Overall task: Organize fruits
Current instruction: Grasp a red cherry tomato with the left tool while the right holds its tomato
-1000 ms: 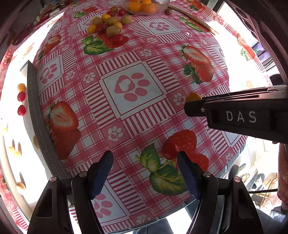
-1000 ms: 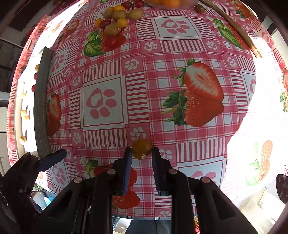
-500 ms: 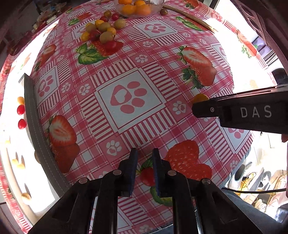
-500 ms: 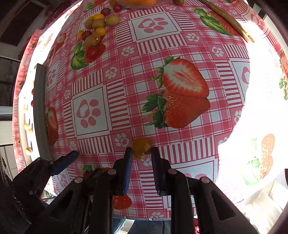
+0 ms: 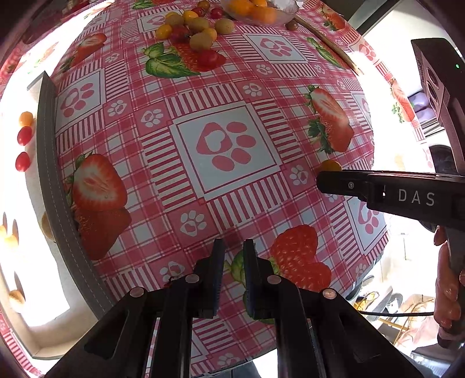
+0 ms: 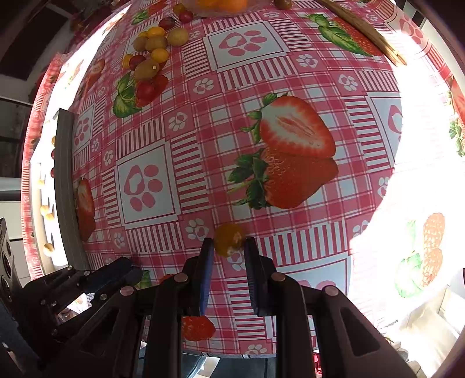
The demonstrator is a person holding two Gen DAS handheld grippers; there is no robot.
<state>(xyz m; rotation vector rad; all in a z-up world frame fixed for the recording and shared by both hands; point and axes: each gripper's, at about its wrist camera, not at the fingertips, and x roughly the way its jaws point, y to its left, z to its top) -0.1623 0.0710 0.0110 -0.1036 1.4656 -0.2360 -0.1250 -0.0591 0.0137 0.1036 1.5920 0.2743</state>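
My right gripper (image 6: 228, 245) is shut on a small yellow-orange fruit (image 6: 228, 238), held just above the strawberry-print tablecloth (image 6: 290, 72). In the left wrist view that gripper (image 5: 319, 180) reaches in from the right, and the fruit (image 5: 330, 165) peeks out behind its tip. My left gripper (image 5: 234, 250) is shut with nothing between its pads, hovering over the near part of the cloth; in the right wrist view it (image 6: 116, 276) shows at the lower left. A loose pile of small red, yellow and green fruits (image 5: 191, 32) lies at the far side.
A clear bowl of orange fruit (image 5: 255, 11) stands beyond the pile. A white tray with a grey rim (image 5: 48, 174) sits at the left and holds small red and yellow fruits (image 5: 23, 136). A wooden stick (image 6: 363, 29) lies at the far right. A hand (image 5: 447, 285) grips the right tool.
My left gripper's jaws, wide apart a second ago, have closed on nothing, and that hand has shifted slightly. The right gripper still holds the yellow fruit.
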